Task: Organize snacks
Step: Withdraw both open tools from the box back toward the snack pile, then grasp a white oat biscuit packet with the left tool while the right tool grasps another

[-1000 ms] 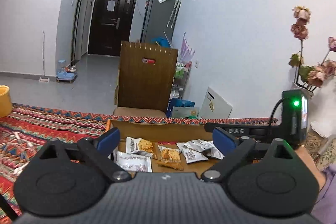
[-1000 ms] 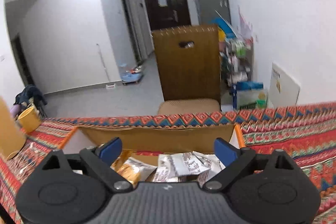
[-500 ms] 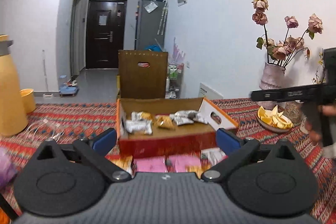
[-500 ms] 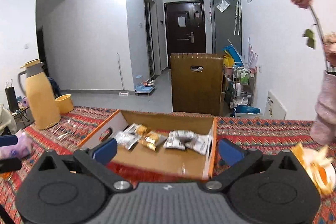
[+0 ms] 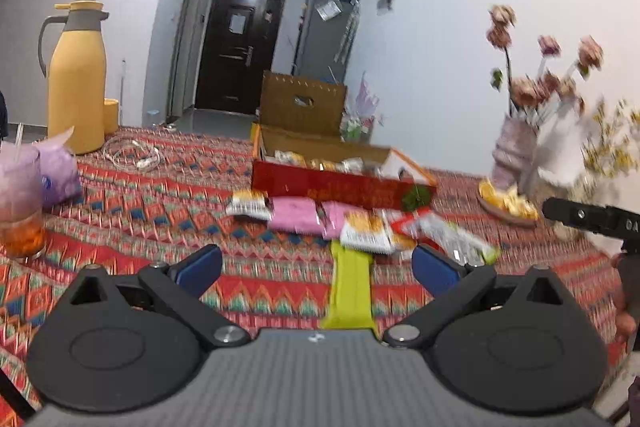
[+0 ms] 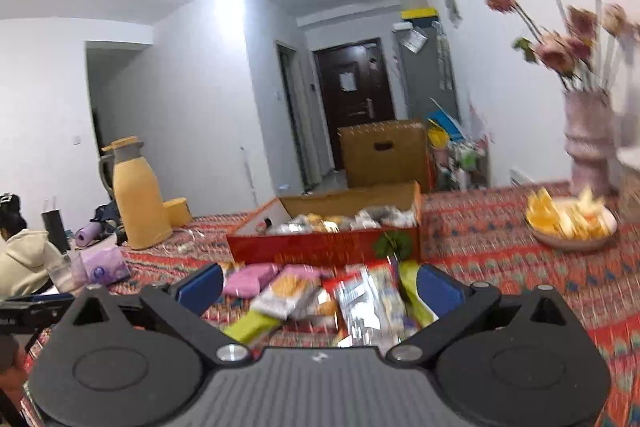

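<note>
A red cardboard box (image 5: 340, 187) with several snack packets inside stands on the patterned tablecloth; it also shows in the right wrist view (image 6: 320, 247). In front of it lies a loose pile of snacks: pink packets (image 5: 294, 213), a white-and-orange packet (image 5: 366, 233), a lime-green bar (image 5: 352, 291). My left gripper (image 5: 316, 265) is open and empty, low over the cloth before the pile. My right gripper (image 6: 320, 283) is open and empty, just above the pile (image 6: 352, 299).
A yellow thermos (image 5: 76, 79) and a purple tissue pack (image 5: 56, 175) stand at the left, with a glass of tea (image 5: 20, 211) nearer. A vase of dried flowers (image 5: 516, 151) and a plate of orange slices (image 5: 506, 205) are at the right. A brown chair (image 5: 302, 105) is behind the box.
Both grippers have pulled back from over the box toward the near side of the table. The loose pile in front of the box has come into view.
</note>
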The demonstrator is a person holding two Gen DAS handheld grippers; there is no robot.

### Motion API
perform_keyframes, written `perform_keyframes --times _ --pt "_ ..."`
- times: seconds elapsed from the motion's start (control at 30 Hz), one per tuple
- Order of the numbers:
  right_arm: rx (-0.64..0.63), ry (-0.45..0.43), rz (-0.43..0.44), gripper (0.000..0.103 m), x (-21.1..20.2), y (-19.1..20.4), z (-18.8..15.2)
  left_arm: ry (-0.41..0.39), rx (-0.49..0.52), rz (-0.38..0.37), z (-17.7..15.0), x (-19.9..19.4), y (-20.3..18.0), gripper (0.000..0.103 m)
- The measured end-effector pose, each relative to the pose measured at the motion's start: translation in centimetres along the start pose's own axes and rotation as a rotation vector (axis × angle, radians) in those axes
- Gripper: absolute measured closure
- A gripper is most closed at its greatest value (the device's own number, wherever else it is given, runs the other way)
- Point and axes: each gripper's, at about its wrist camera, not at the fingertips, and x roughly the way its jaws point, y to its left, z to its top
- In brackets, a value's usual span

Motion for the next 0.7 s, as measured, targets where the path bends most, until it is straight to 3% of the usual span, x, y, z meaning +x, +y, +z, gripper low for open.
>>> perform_keyframes --times 0.3,0.53,0.7 --pt "-0.053 0.070 -0.063 0.000 -2.6 1.7 -5.1 0.036 0.025 0.052 -3.9 -2.4 -0.7 0.000" --pt "-0.116 0.110 -0.051 0.000 -3.3 3.7 -6.9 0.049 0.031 0.082 -4.4 -2.9 -1.4 0.000" --pt "-0.085 0.117 -0.029 0.000 -2.2 3.4 -6.9 0.074 0.073 0.114 -3.8 -1.3 -2.0 0.000"
